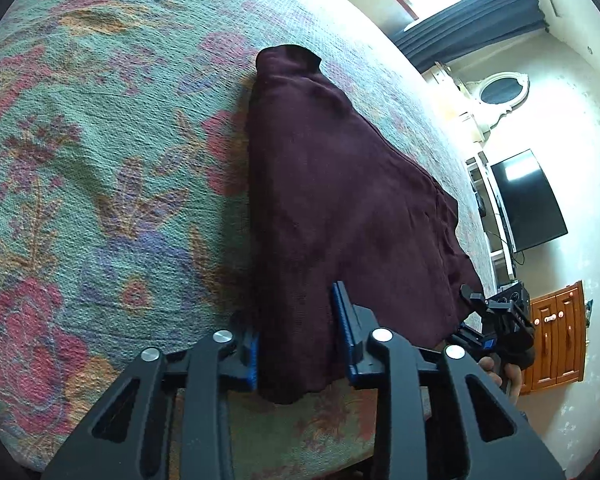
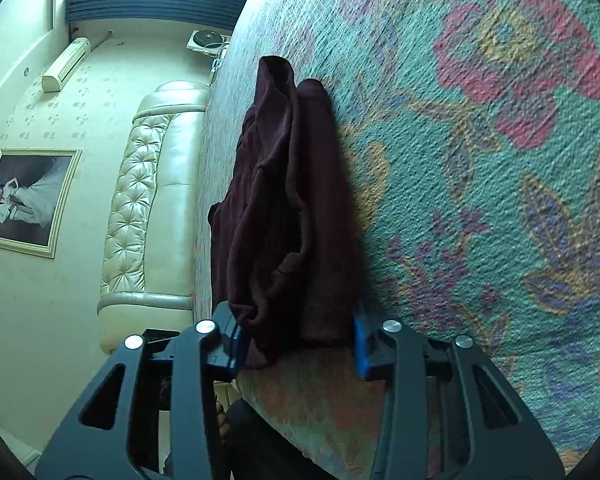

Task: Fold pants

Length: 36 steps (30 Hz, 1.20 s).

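Observation:
Dark maroon pants (image 1: 332, 200) lie on a floral bedspread, partly folded into a long strip running away from me. My left gripper (image 1: 296, 344) is open, its blue pads on either side of the near edge of the fabric. My right gripper (image 2: 298, 340) is open too, its jaws straddling the other near corner of the pants (image 2: 284, 208), which bunch in thick folds there. The right gripper also shows in the left wrist view (image 1: 496, 316) at the right edge of the cloth.
The bedspread (image 1: 100, 160) is teal with red, blue and orange flowers. A cream tufted headboard (image 2: 140, 200) and a framed photo (image 2: 24, 200) are beside the bed. A black TV (image 1: 528, 200) and a wooden cabinet (image 1: 556, 336) stand by the wall.

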Tool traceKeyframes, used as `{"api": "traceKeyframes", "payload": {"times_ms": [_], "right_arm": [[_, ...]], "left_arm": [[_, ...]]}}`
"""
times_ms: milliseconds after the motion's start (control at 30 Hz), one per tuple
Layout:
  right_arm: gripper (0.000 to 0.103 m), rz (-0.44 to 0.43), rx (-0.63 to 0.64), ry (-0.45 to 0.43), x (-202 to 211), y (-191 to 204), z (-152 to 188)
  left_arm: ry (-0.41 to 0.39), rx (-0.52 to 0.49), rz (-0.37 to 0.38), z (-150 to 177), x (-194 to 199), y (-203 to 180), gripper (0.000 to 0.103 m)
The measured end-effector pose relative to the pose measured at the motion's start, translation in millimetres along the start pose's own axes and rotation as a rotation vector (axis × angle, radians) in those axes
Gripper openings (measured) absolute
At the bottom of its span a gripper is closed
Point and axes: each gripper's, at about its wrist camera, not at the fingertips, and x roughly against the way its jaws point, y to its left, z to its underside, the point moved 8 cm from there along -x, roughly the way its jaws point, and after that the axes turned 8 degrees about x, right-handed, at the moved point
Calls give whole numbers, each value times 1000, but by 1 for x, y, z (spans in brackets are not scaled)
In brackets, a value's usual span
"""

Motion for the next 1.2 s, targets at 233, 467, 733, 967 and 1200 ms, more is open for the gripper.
{"api": "traceKeyframes", "payload": {"times_ms": [233,467,733,967,1200], "right_arm": [[33,-16,-1,-1,9,11,1],[33,-8,-1,20,13,12,13],[33,-10,-14,16,17,9,21],[34,-15,-26,13,17,-2,24],[42,-57,-71,31,22,-12,23]], "left_arm": [[-23,-43,-52,2,9,-9,20],[-10,-44,-59,13,14,-4,20],[1,-36,-51,12,16,-2,21],[7,-38,-50,3,12,-3,22],[9,-31,-31,7,9,3,40]]}}
